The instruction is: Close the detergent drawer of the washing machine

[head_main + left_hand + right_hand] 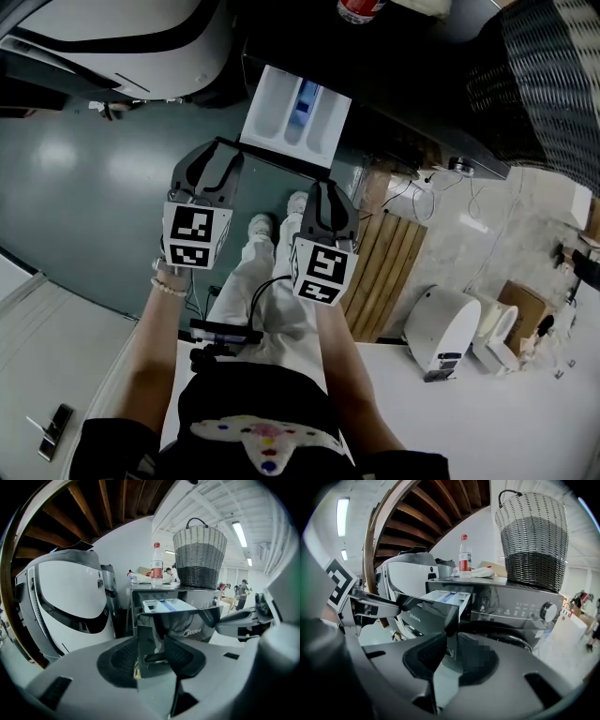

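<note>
Biggest thing first: the washing machine (pixel 525 606) is right in front of me, dark glossy front, with a wicker basket (pixel 533 541) parked on its lid. The detergent drawer (pixel 295 111) sticks well out of the top left corner of the machine, white tray inside with a blue insert, so nothing is closed yet.

My guess on handling is that it's a light, hard plastic tray on a slide. It's stiff enough to push, but probably happy to jam if shoved from one corner. The thin dividers inside are not where I'd grab. The spot to use is the dark front panel (pixel 423 616), which is shiny and likely slippery, so I'd go for a flat, square push over a pinch-and-drag.

My left claw (pixel 151 656) is at the panel's left end. Its jaws are narrowed around the edge, and as far as I can tell the pads sit against it on both sides. My right claw (pixel 447 653) is at the right end, partly closed, with the panel's lower corner caught between its pads. With a hold at each end, an even push should slide it home.
</note>
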